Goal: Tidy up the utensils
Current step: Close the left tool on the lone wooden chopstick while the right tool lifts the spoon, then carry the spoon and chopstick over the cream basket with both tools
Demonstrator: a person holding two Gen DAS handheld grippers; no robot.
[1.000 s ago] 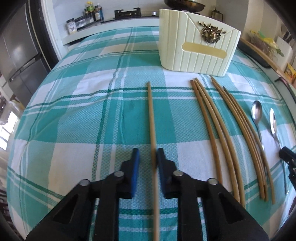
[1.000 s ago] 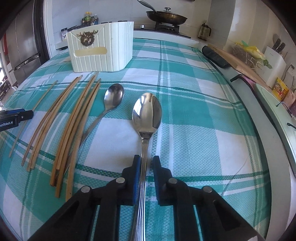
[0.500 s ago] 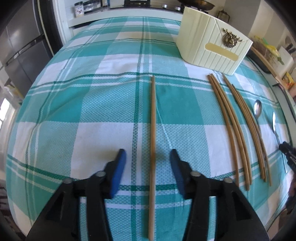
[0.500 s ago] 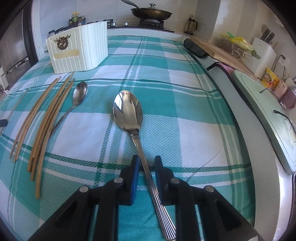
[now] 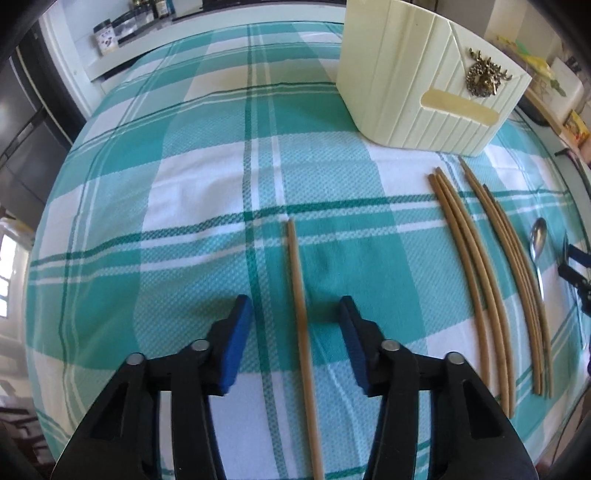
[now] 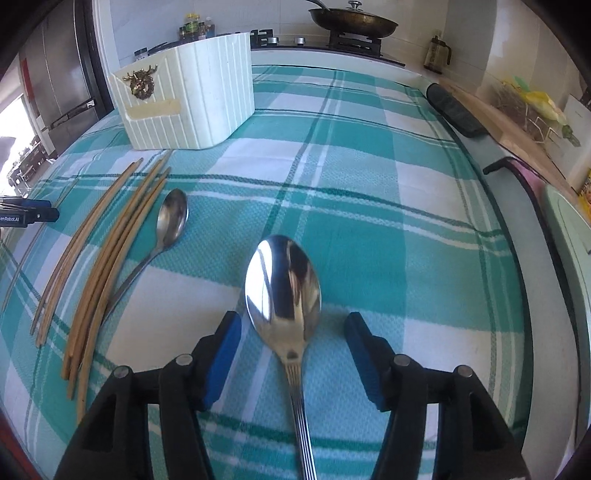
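My left gripper [image 5: 295, 314] hovers over the checked cloth with its jaws closing. A single brown chopstick [image 5: 301, 295] lies on the cloth between them, and the blue pads [image 5: 240, 325] stand apart from it. My right gripper [image 6: 291, 328] has its jaws opening around the large steel spoon [image 6: 282, 288], which rests on the cloth untouched. The other chopsticks [image 5: 476, 280] [image 6: 110, 240] lie side by side, with a small spoon [image 6: 171, 221] [image 5: 537, 240] next to them. The cream utensil holder [image 5: 424, 85] [image 6: 192, 99] stands upright behind them.
A pan [image 6: 352, 22] sits on the stove beyond the table. A fridge [image 6: 55, 81] stands at the far left, and jars [image 5: 107, 35] line the counter. A dark flat object [image 6: 454, 110] lies along the table's right edge.
Both grippers were shut, the left on the single chopstick and the right on the large spoon's handle, and have let go. The spoon's bowl and the chopstick's tip now lie nearer the fingertips.
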